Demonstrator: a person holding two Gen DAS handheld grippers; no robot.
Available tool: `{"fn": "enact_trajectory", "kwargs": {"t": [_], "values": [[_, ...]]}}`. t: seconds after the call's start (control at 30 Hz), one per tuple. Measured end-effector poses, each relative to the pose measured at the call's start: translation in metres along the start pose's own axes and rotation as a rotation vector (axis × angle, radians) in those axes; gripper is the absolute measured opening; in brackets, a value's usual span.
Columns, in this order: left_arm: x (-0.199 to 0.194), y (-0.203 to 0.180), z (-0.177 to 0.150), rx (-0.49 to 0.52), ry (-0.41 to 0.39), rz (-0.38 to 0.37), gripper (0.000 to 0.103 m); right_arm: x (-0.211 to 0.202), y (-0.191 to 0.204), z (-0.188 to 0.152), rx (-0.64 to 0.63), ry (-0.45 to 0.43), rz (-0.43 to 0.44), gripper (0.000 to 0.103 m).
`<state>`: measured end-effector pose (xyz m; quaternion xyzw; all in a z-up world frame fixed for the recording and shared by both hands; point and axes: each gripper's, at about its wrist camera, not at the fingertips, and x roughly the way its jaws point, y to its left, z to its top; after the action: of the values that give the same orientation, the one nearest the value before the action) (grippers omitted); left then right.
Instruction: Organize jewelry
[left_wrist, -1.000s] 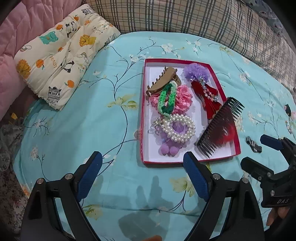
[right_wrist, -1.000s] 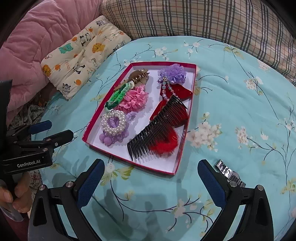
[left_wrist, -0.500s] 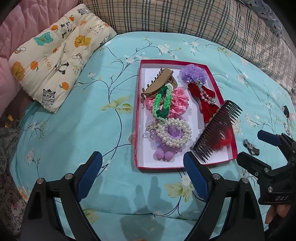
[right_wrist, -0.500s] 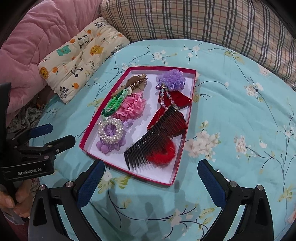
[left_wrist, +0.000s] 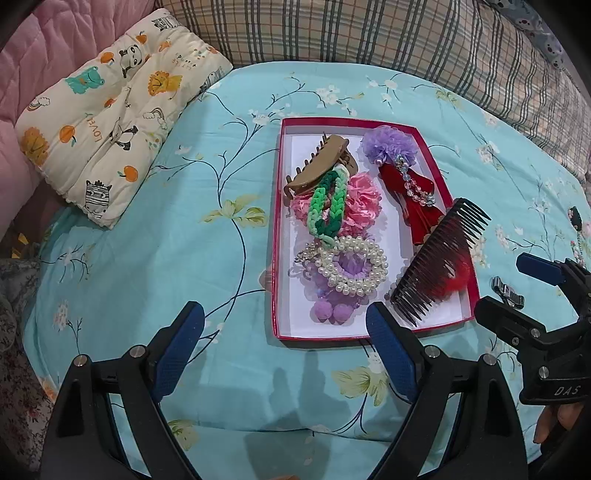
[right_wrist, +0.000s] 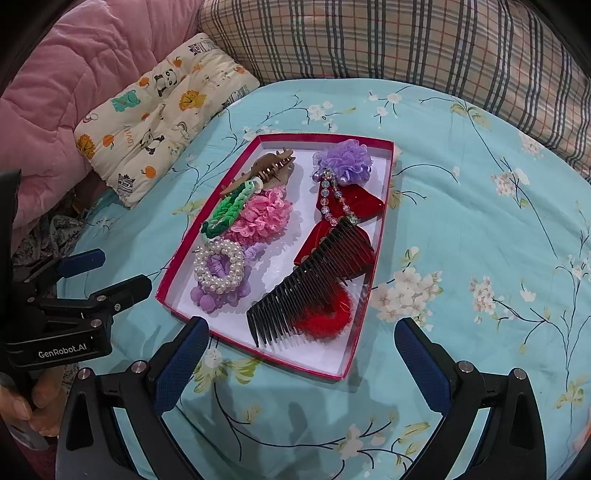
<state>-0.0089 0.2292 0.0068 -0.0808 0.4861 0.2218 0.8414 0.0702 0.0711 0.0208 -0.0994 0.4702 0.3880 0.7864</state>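
Both grippers hang with jaws wide apart and nothing between them. Just ahead of the left gripper (left_wrist: 284, 328), off its right fingertip, lies the tray (left_wrist: 277, 206), a shallow red-rimmed box with a white floor, resting on a turquoise flowered sheet (left_wrist: 207, 229). From the right gripper (right_wrist: 301, 345) the same tray (right_wrist: 201, 240) sits straight ahead, its near edge between the two fingertips.

Inside, farthest from the jaws, are a tan claw clip (left_wrist: 319, 166) and a lilac mesh flower (left_wrist: 388, 144) trailing clear beads over a red bow (left_wrist: 413, 199). Nearer come a green braided band (left_wrist: 327, 201) lying across a pink scrunchie (left_wrist: 360, 203), then a pearl ring (left_wrist: 354, 266) on a purple scrunchie with pom-poms. A dark comb (left_wrist: 439, 258) lies tilted, its far end over the tray's right rim, resting on a red fluffy tie (right_wrist: 325, 317).

A small metal clip (left_wrist: 508, 291) lies on the sheet outside the tray, just beside the right gripper's fingers as the left camera sees them.
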Motion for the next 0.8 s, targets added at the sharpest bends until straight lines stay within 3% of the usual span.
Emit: {"fn": "enact_trajectory", "kwargs": {"t": [0.8], "values": [[-0.0027, -0.0037, 0.0020, 0.019, -0.014, 0.020, 0.090, -0.0036, -0.0004, 0.0015, 0.004, -0.011, 0.005, 0.102]]}}
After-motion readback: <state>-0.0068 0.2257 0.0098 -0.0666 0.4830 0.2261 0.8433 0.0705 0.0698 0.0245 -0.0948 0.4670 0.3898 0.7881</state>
